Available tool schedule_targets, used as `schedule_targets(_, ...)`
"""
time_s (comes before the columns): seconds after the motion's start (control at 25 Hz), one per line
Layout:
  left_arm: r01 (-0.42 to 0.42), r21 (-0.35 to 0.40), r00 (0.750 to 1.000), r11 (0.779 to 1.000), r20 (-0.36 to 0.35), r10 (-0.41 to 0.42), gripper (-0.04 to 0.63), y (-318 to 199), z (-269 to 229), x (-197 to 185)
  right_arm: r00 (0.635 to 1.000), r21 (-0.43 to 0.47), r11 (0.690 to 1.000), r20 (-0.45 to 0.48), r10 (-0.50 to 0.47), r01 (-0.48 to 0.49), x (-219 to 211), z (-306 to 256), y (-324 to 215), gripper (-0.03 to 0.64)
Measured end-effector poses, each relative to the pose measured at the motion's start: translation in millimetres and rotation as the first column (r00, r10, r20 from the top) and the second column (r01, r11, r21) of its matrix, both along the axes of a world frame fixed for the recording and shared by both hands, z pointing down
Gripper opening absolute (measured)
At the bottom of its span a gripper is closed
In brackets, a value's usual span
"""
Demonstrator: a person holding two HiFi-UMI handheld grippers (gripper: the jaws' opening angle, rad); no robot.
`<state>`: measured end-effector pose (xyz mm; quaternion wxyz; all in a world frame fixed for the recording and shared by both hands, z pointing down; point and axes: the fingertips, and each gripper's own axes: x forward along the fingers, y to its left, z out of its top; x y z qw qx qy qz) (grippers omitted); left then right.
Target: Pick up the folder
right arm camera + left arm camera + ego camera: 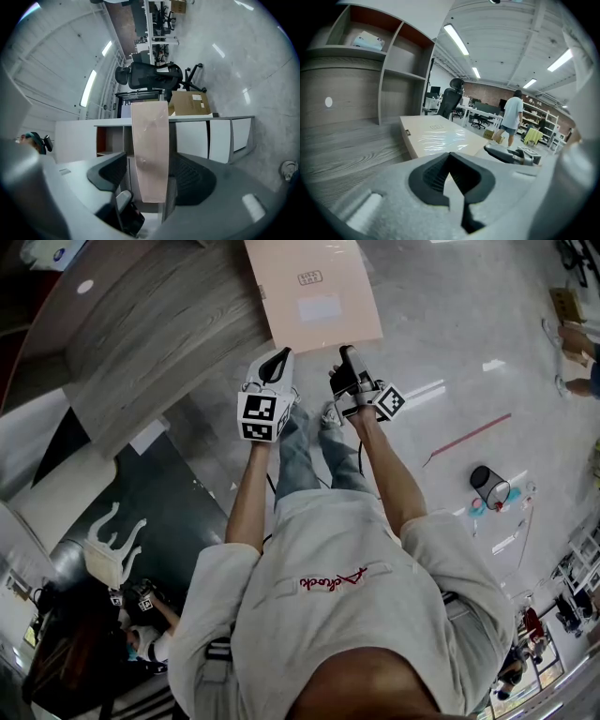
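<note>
Flat glossy pink folder (150, 140) btwn R tongs (347, 352) (jaws apart).

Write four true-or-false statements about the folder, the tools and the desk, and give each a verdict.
1. The edge of the folder stands between the jaws of the right tool. True.
2. The folder lies on the floor. False: it lies on the wooden desk, overhanging its edge.
3. The left tool grips the folder. False: its jaws are together and empty.
4. A black office chair stands beyond the desk. True.
</note>
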<state>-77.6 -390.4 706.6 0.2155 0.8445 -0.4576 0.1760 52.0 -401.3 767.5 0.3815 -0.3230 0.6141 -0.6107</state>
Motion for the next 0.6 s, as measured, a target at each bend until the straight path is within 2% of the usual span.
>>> schedule_targets(0.16, 0.000, -0.005, 1.000, 1.000, -0.001, 0.000, -0.002, 2, 0, 1, 1.000, -0.016, 1.000, -0.019, 0.003, -0.004, -1, 5, -7, 0.385)
schedule_targets(0.28, -0.002, -0.006, 1.000, 1.000, -0.001, 0.002, -0.002, 2, 1, 1, 1.000, -0.027, 1.000, -0.020, 0.004, -0.004, -3, 9, -16, 0.420)
schedule_targets(0.6, 0.005, -0.008, 1.000, 1.000, -0.005, -0.005, -0.002, 1, 2, -5, 1.000, -0.023, 0.999, -0.013, 0.028, -0.028, -6, 6, -43, 0.434)
